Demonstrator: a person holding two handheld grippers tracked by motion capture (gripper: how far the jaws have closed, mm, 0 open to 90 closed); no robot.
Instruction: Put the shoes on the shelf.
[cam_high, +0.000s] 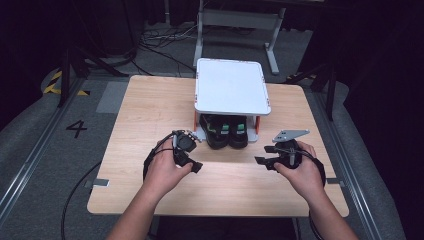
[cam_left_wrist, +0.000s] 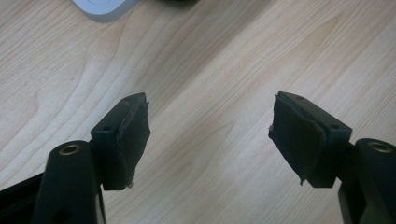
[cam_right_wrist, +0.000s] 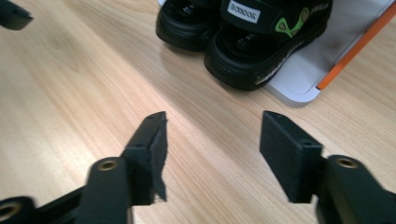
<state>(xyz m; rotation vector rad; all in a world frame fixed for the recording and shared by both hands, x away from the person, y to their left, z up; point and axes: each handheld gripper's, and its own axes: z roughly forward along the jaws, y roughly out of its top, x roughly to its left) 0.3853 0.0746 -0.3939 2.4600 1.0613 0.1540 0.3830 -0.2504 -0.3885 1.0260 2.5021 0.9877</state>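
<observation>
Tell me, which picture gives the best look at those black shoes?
The right gripper view: the black shoes sit close up, toes toward the camera, green trim and a white label visible, on the rack's bottom shelf. The high view shows them small and shadowed under the white top shelf. The left gripper view looks at wooden tabletop.

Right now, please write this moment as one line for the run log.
left claw: open, nothing held | right claw: open, nothing held | black sandals: on rack lower shelf | table: wood
</observation>
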